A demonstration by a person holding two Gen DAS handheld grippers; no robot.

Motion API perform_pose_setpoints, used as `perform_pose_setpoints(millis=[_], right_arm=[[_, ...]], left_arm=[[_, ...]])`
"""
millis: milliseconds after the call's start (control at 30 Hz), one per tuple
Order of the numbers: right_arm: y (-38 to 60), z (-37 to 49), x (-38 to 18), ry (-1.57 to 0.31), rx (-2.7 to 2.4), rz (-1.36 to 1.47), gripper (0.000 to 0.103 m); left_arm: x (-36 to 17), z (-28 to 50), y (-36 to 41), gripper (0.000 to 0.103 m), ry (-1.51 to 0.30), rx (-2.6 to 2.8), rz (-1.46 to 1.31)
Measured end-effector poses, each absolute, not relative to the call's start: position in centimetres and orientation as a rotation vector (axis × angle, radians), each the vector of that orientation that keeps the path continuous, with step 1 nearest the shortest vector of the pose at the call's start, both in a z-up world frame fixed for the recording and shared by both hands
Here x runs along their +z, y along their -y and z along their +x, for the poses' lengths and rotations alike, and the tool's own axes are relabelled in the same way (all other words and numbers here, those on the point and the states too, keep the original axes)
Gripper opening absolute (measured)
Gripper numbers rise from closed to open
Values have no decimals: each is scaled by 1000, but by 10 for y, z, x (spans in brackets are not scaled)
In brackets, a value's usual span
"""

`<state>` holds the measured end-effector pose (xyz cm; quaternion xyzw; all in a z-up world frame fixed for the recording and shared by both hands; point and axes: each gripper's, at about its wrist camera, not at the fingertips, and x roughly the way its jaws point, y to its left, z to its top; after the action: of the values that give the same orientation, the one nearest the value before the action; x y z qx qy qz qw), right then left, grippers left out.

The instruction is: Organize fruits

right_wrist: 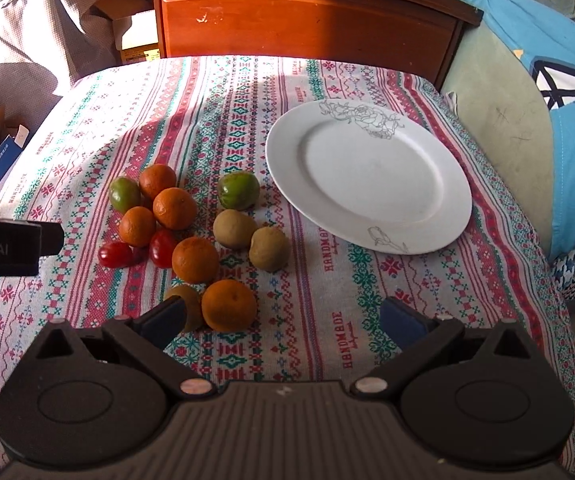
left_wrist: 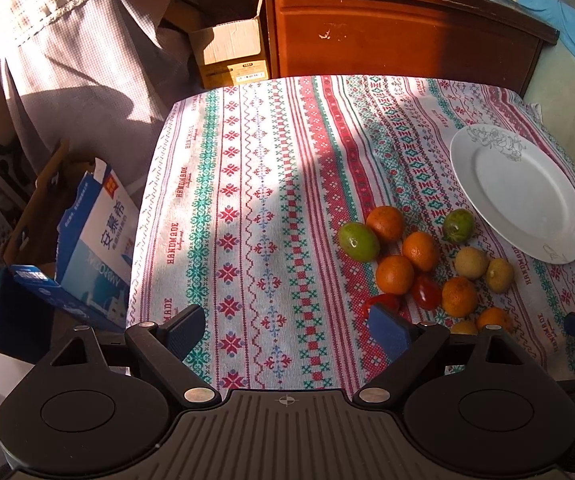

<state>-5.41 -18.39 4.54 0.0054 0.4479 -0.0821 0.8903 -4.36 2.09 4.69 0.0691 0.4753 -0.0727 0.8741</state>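
A loose pile of fruit lies on the patterned tablecloth (left_wrist: 247,208): several small oranges (right_wrist: 195,260), two green fruits (right_wrist: 238,190), brown kiwis (right_wrist: 234,228) and red cherry tomatoes (right_wrist: 115,254). A white plate (right_wrist: 367,176) with a flower drawing sits empty to the right of the pile; it also shows in the left wrist view (left_wrist: 519,196). My left gripper (left_wrist: 287,332) is open and empty, left of the pile (left_wrist: 415,256). My right gripper (right_wrist: 283,320) is open and empty, just short of the nearest orange (right_wrist: 229,305).
A wooden cabinet (right_wrist: 307,16) stands behind the table. Cardboard boxes (left_wrist: 227,52) and a blue-and-white carton (left_wrist: 95,232) lie off the table's left edge. A blue cushion (right_wrist: 567,120) is to the right.
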Motion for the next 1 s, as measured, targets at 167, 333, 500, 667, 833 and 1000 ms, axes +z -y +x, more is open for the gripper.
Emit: perform_pose_setpoints(millis=[167,333,500,667,833,1000], right_arm=[[194,-51,56,-894,-180,48,102],[195,-49,53,-915,-209,87,102],[195,-46,49,-959,-204,138,100],[201,-45,48,-958,-211,189,100],[199,-45,48,-951,-215,180,100],[193,-46,48,-942,-218,132,100]], left_arm=[[48,-44,-21,91,-994,-138,136],[44,-42,-22,91,-1005,-125,136],[38,-41,-20,91,-1021,-106,143],[36,-41,-21,91,-1022,-98,141],[35,-44,-19,91,-1013,-100,153],[34,-44,-18,91,-1016,-98,163]])
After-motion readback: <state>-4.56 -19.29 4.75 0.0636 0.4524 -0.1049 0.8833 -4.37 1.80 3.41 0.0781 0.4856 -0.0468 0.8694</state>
